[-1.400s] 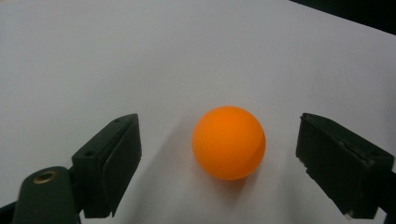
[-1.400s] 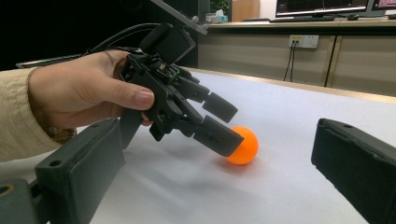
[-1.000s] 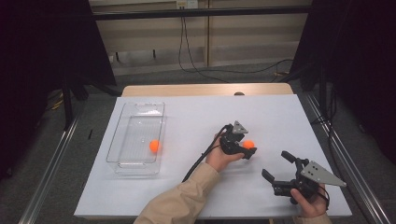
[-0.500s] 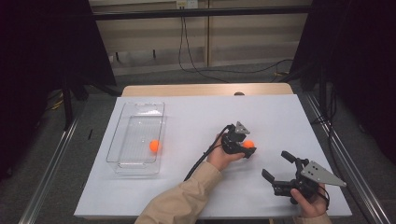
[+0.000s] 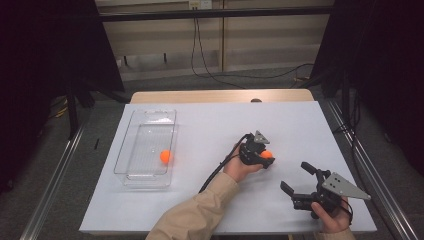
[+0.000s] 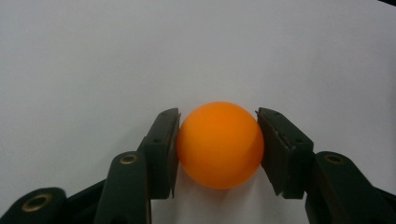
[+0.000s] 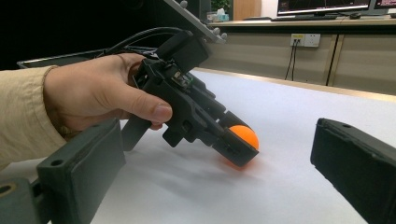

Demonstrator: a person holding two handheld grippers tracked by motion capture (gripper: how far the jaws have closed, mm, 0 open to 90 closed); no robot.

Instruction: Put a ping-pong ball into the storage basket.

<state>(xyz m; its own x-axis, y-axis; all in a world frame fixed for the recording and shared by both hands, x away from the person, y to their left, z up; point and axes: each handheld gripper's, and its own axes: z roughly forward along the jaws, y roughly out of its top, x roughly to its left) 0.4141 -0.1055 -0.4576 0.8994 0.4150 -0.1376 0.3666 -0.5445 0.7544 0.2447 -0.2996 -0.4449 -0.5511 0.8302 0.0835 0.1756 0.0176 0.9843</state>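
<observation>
Left gripper point(image 5: 264, 159) has just been closing its jaws, and they now clamp an orange ball point(image 6: 219, 144) from both sides, the pads point(image 6: 164, 149) pressing its flanks. That ball sits on the white table point(image 5: 210, 130), right of centre, with the gripper tilted down onto it; in the right gripper view the ball point(image 7: 243, 137) touches the tabletop between the black jaws. A hand point(image 7: 93, 100) in a beige sleeve point(image 5: 190, 215) holds this gripper, its cable point(image 5: 217, 170) trailing back toward the person.

Right gripper point(image 5: 299, 184) rests near the table's front right corner, jaws spread wide with nothing between them, just beside the left one.

A second orange ball point(image 5: 165, 156) lies in a clear tray point(image 5: 150, 117) at the table's left, well apart from both grippers.
</observation>
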